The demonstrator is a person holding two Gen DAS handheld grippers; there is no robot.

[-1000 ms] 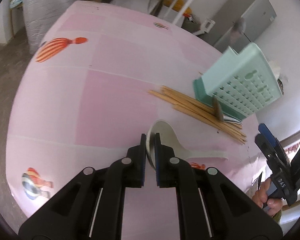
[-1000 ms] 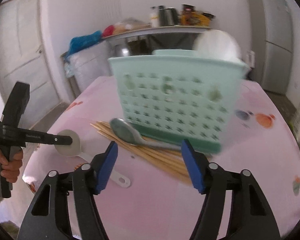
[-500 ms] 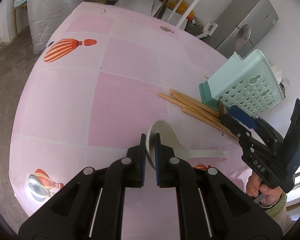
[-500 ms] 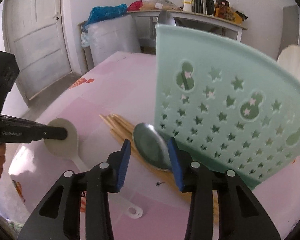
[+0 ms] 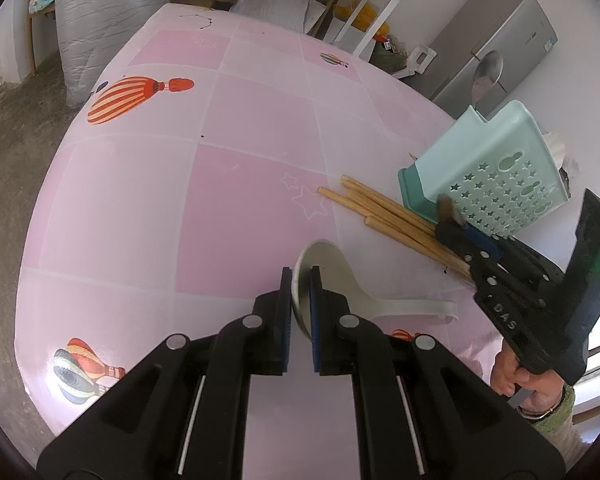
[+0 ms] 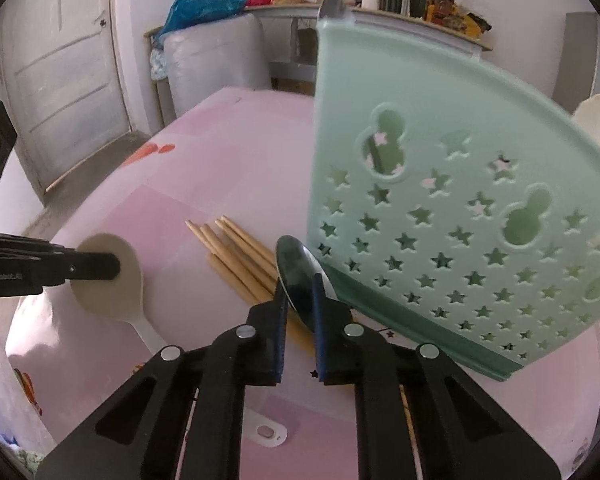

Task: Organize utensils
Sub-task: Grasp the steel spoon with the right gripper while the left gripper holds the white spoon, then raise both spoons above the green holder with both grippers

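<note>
The right gripper [image 6: 298, 296] has just closed its fingers on the metal spoon [image 6: 300, 276] lying over the chopsticks [image 6: 236, 260] beside the green basket [image 6: 440, 184], ready to lift; the left gripper [image 5: 300, 292] stays clamped on the white ladle [image 5: 340, 284] on the worktop [image 5: 240, 168]

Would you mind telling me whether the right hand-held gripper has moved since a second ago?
Yes. The right hand-held gripper advanced toward the green utensil basket, its jaws closing onto the metal spoon.

Metal spoon [image 6: 300, 280] handle hidden behind tongs; chopsticks [image 6: 236, 260] partly covered
</note>
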